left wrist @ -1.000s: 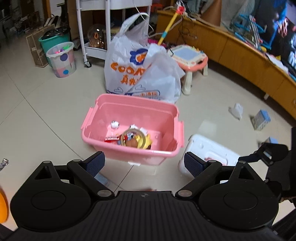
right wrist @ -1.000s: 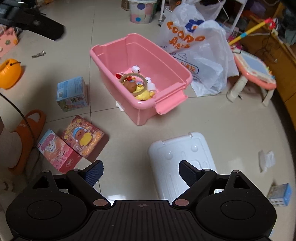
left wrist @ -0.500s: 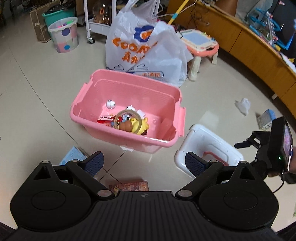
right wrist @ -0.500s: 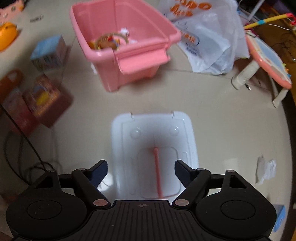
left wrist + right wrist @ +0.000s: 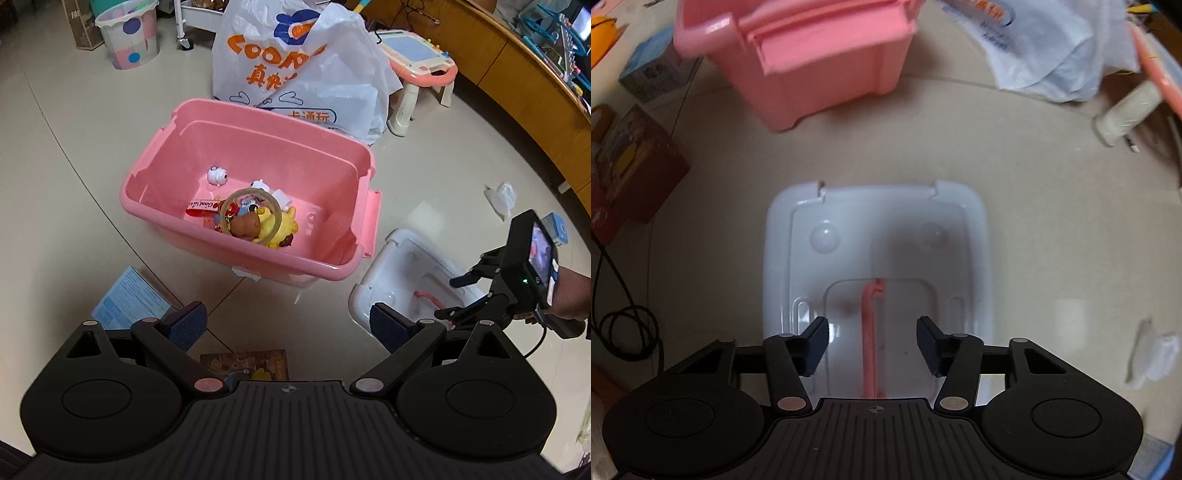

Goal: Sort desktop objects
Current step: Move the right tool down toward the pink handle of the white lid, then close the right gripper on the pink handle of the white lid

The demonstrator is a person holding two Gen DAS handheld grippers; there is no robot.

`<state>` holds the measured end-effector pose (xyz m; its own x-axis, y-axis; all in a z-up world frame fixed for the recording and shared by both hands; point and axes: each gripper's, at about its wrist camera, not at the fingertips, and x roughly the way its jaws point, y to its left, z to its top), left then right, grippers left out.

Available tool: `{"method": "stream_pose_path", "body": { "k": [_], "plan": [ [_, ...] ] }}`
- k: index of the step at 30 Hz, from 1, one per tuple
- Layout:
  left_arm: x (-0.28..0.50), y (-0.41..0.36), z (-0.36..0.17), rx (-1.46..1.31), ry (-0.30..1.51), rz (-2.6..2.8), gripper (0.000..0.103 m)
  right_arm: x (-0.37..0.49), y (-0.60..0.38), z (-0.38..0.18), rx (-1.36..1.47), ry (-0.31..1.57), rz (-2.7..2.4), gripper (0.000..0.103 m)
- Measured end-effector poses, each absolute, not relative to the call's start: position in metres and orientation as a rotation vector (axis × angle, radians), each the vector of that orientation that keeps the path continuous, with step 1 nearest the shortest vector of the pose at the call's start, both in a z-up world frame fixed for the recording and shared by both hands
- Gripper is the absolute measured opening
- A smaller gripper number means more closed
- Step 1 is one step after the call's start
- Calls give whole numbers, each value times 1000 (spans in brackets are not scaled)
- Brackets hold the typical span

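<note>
Right gripper (image 5: 871, 341) spread open, straddling the pink handle (image 5: 868, 332) of the white plastic lid (image 5: 798, 236) on the floor, apparently untouched. Left gripper (image 5: 284, 326) open, empty, above the pink plastic bin (image 5: 332, 155).

Both grippers open, nothing held.
Left gripper (image 5: 284, 325) jaws wide above floor; right gripper (image 5: 871, 345) low over white lid (image 5: 886, 236), jaws apart.

Left gripper (image 5: 286, 325) hung open over floor. Pink bin (image 5: 251, 206) just beyond, toys piled inside. White lid (image 5: 399, 273) lay right of bin, right gripper (image 5: 458, 299) above it. Blue box (image 5: 127, 304) near left. White shopping bag (image 5: 306, 70) far behind bin.
</note>
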<state>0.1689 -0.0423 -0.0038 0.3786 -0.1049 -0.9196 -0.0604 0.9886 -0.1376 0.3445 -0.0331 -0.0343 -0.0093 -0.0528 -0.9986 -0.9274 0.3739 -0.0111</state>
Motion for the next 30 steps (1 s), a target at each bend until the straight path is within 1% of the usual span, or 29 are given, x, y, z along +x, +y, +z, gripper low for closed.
{"method": "stream_pose_path", "body": {
  "k": [4,6,7,8,12,24,30],
  "plan": [
    [171,-45,-9,-165,1206,-29,97,342,-36,-56,-992,1438,902,33],
    [173,-47,-10,-172,1214,-35,97,341,-36,-66,-1026,1444,892,19],
    [173,-48,-10,-173,1217,-41,97,338,-38,-69,-1043,1439,891,16],
    [173,-49,-11,-172,1219,-48,97,335,-39,-73,-1058,1436,890,10],
    [173,-52,-10,-177,1218,-56,97,331,-43,-80,-1053,1463,879,9],
    [169,-52,-2,-200,1206,-68,97,325,-53,-69,-1056,1465,863,5],
    [164,-51,7,-231,1192,-91,97,315,-58,-46,-1065,1441,853,5]
  ]
}}
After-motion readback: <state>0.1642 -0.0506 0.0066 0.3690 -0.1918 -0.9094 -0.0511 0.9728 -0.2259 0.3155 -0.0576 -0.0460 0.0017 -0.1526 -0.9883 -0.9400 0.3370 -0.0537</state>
